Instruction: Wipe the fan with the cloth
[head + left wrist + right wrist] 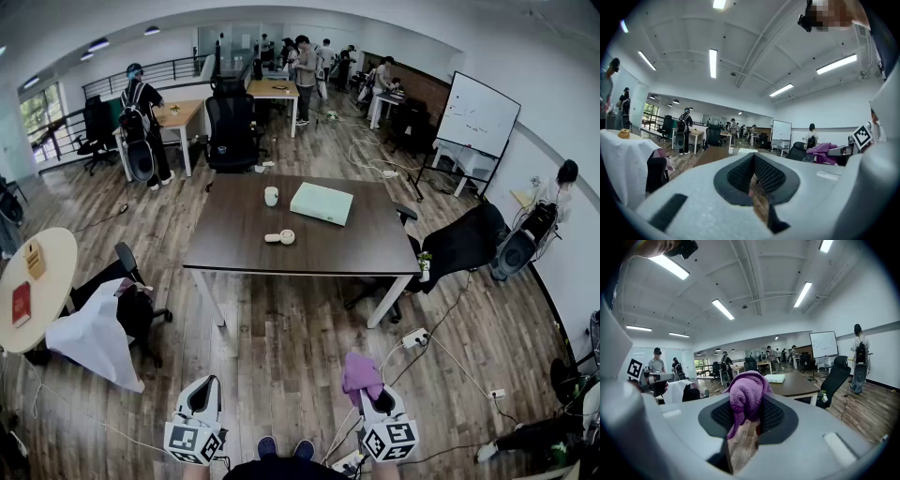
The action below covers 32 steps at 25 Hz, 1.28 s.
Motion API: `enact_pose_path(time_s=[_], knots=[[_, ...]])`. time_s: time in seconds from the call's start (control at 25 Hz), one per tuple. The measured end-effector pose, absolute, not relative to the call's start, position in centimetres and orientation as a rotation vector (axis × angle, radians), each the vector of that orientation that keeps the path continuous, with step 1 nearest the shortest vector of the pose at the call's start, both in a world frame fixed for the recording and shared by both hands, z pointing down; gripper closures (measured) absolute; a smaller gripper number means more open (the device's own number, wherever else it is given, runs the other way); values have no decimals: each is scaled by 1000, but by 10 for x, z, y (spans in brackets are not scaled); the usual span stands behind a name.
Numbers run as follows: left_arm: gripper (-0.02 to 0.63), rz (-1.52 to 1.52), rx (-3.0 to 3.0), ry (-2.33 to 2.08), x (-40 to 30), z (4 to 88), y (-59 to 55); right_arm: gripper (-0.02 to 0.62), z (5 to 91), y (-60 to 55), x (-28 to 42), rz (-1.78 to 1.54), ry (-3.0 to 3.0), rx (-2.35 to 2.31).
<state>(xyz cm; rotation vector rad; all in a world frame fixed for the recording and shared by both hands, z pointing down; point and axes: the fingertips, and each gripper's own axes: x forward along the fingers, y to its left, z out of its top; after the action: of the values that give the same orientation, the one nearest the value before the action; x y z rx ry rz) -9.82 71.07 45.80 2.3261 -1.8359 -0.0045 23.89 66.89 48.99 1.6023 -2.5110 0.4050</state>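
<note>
Cloth of soft purple knit, bunched into a lump, is pinched between the jaws of the right gripper. It swells up over the black pads, and one tail hangs down between them. The left gripper is held level beside it, its jaws pressed together with nothing between them. Both grippers are low and close to the person, over the floor, well apart from the fan. The fan is small, cream-coloured and handheld, and it lies flat on a dark brown table toward the middle of the near half. In the head view its round head points right and its short handle points left, so its long axis runs across the table, roughly in line with the near edge. Behind it stands a white cup, and to the right of the cup lies a flat pale green box. The table has white legs and stands on grey-brown wood planks in a large open office with white walls and strip lights. A black office chair sits at the far side, a whiteboard stands at the right, a round pale table is at the left, and people stand at desks in the distance.
</note>
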Motion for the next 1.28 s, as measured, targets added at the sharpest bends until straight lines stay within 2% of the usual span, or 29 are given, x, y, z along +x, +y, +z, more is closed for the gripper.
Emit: enact_pose_path(time_s=[0.8, 1.28], knots=[[611, -31, 2376, -1724, -139, 472, 717, 472, 490, 681, 208, 415, -2479, 1691], [611, -28, 2377, -1725, -154, 471, 664, 472, 492, 622, 191, 394, -2498, 1697]])
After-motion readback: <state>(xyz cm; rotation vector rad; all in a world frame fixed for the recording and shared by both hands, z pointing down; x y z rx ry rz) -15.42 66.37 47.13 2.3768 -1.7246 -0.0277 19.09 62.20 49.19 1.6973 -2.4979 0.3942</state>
